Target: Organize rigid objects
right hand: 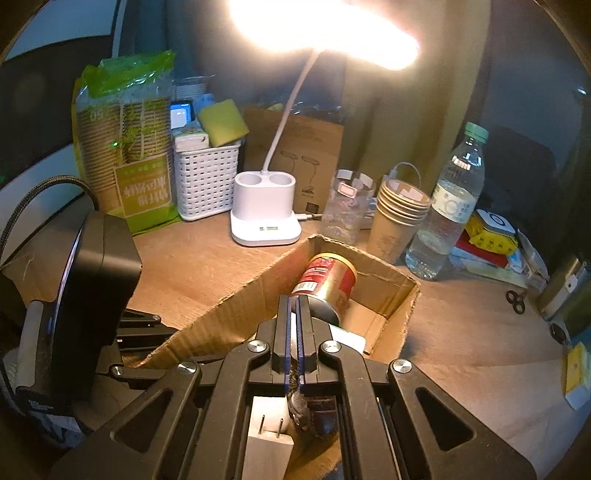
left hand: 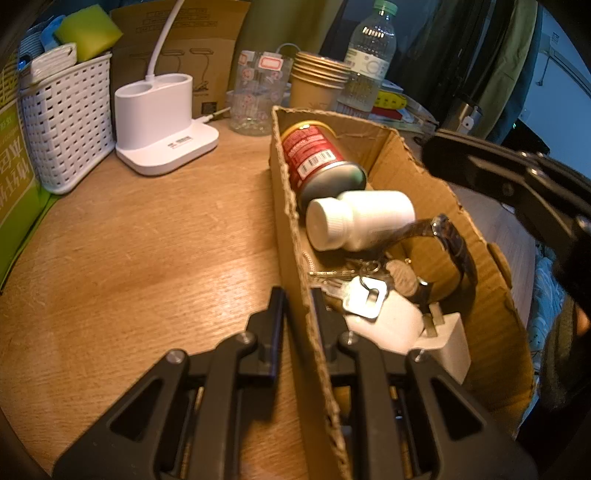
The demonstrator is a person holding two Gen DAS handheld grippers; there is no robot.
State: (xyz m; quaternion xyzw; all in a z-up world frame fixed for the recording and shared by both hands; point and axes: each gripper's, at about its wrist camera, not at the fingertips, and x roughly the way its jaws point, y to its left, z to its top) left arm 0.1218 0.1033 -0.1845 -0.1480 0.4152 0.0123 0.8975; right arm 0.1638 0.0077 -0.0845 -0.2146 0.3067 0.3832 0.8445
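An open cardboard box (left hand: pixel 491 332) lies on the wooden table (left hand: pixel 147 240). My left gripper (left hand: pixel 299 306) is shut on its near left wall, one finger inside and one outside. In the box are a red can (left hand: pixel 314 155) on its side, a white pill bottle (left hand: pixel 362 218), keys (left hand: pixel 362 295), a white charger plug (left hand: pixel 447 343) and a brown-strapped watch (left hand: pixel 454 243). My right gripper (right hand: pixel 294 299) hovers over the box (right hand: pixel 221 325), pointing at the can (right hand: pixel 328 277), shut with nothing between its pads. The watch (right hand: pixel 321 417) and plug (right hand: pixel 266 443) lie below it.
Along the back stand a white basket (left hand: pixel 70 122), a white lamp base (left hand: pixel 159 122), a printed glass (left hand: pixel 258 96), stacked paper cups (left hand: pixel 317 81) and a water bottle (left hand: pixel 369 55). The lit lamp head (right hand: pixel 325 29) glares overhead. A green pack of cups (right hand: pixel 125 147) stands at the left.
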